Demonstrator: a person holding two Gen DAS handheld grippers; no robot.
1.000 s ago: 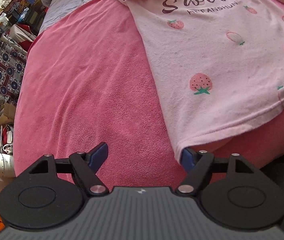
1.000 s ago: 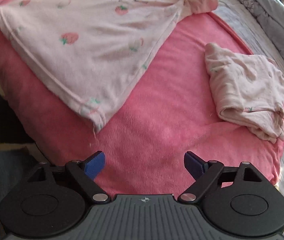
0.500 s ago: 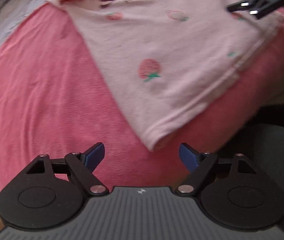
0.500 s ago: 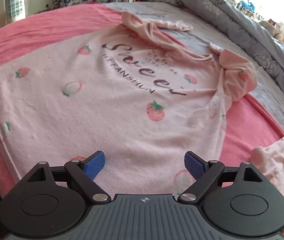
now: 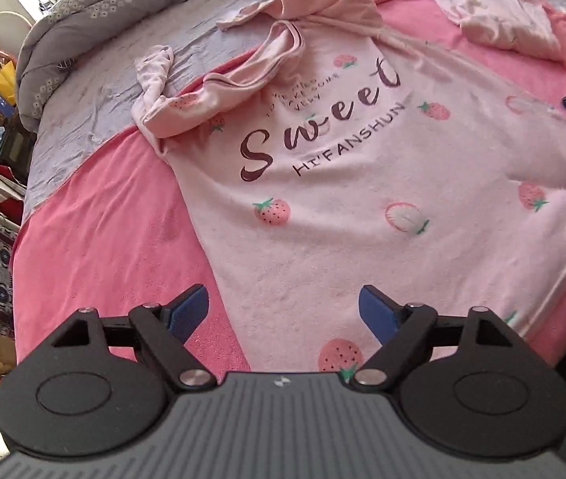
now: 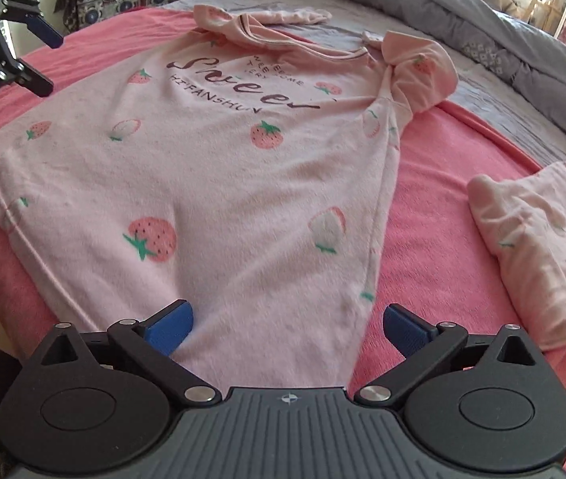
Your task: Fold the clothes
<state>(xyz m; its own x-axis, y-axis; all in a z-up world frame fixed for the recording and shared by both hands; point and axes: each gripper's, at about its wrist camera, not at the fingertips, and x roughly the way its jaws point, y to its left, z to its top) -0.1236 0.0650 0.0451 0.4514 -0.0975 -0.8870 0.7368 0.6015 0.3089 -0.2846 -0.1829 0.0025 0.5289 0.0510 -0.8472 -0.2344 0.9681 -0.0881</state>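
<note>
Reading across the chest of the pink T-shirt (image 5: 362,183), the large dark script spells "Sweet", with "HI'FANSHUN" in capitals beneath it and a few small lines above that are too fine to make out; strawberries are printed all over the fabric. The shirt lies face up and spread flat on a pink blanket (image 5: 115,247), its collar and crumpled sleeves reaching onto the grey quilt (image 5: 95,60) at the far side. The left gripper (image 5: 283,311) hovers over the shirt's left side edge near the hem, its blue-padded jaws set wide apart with nothing gripped; one pad is above the blanket, the other above the cloth. The right gripper (image 6: 286,327) hangs over the lower right part of the shirt, its jaws opening, the fabric lying beneath and between them but not pinched. Each gripper shows at the edge of the other's view, on opposite sides of the shirt. A second pale pink garment (image 6: 542,251), loosely folded, sits on the blanket to the right of the shirt, well apart from both grippers.
</note>
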